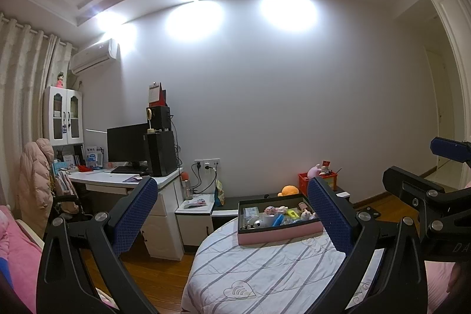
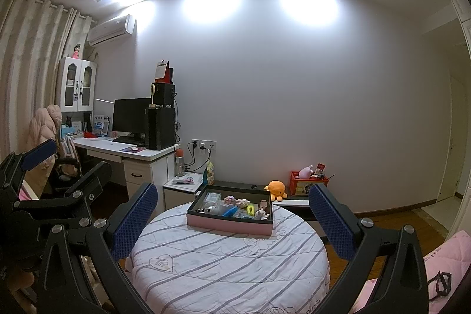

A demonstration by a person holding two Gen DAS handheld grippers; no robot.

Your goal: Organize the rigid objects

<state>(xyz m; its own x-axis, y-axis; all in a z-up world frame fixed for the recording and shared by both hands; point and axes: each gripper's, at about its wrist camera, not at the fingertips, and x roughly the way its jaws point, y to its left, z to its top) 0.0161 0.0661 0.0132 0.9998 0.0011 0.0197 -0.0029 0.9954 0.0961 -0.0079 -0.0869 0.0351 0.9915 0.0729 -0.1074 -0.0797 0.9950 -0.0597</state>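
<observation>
A pink box (image 1: 279, 234) with a black inside holds several small rigid objects. It sits at the far side of a round table with a striped quilted cover (image 1: 259, 270). It also shows in the right wrist view (image 2: 229, 224) on the same cover (image 2: 229, 264). My left gripper (image 1: 232, 211) is open and empty, raised well short of the box. My right gripper (image 2: 234, 217) is open and empty, also short of the box. The right gripper appears at the right edge of the left wrist view (image 1: 435, 181), and the left gripper at the left of the right wrist view (image 2: 59, 167).
A white desk (image 2: 126, 150) with a monitor and a computer tower stands at the left. A low white cabinet (image 2: 179, 190) stands behind the table. An orange plush toy (image 2: 276, 189) and a red crate (image 2: 307, 184) sit by the wall. Pink bedding (image 2: 441, 261) lies at the right.
</observation>
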